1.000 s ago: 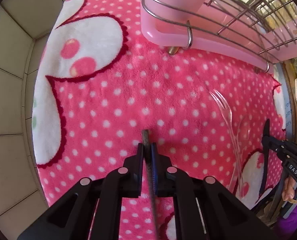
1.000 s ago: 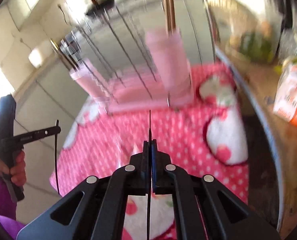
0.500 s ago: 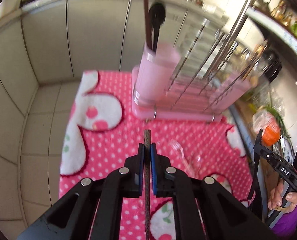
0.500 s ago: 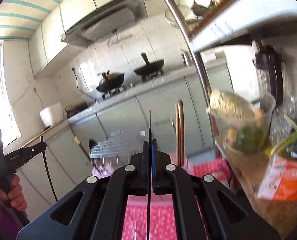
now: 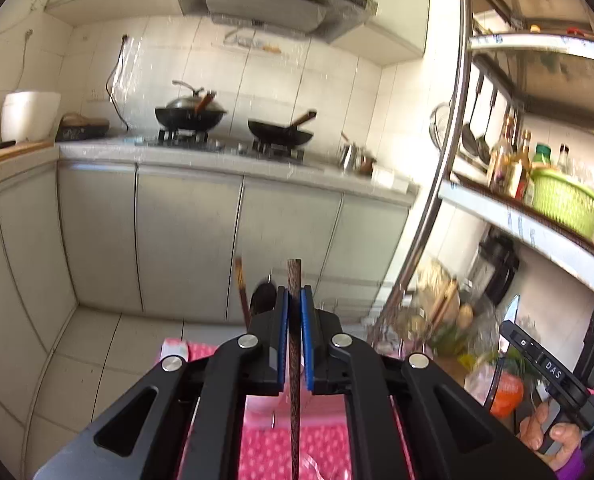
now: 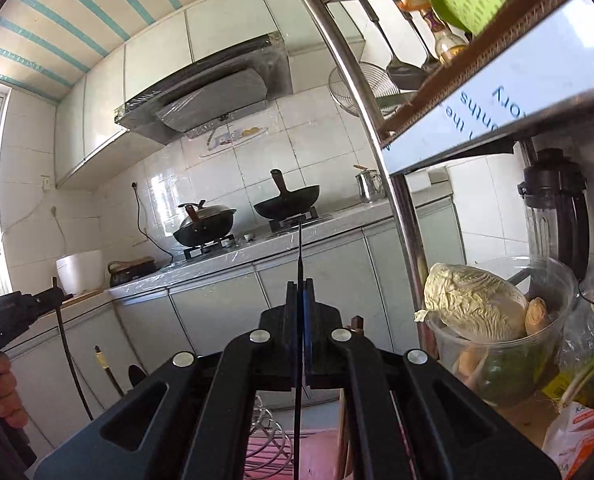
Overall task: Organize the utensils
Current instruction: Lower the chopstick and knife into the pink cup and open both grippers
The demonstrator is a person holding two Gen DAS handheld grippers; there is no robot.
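The left tool (image 5: 293, 304) pinches a brown chopstick (image 5: 294, 360) at lower middle. The right tool (image 6: 301, 300) pinches a thin black stick (image 6: 299, 264). Both point high, so either could miss the pink cup (image 5: 263, 398) below.

Both grippers now tilt up from the pink mat (image 5: 265, 450) toward the stove counter (image 5: 233, 160). The left gripper (image 5: 293, 312) lifts its brown chopstick (image 5: 295, 360); the right gripper (image 6: 301, 308) raises its thin black utensil (image 6: 299, 264) higher.
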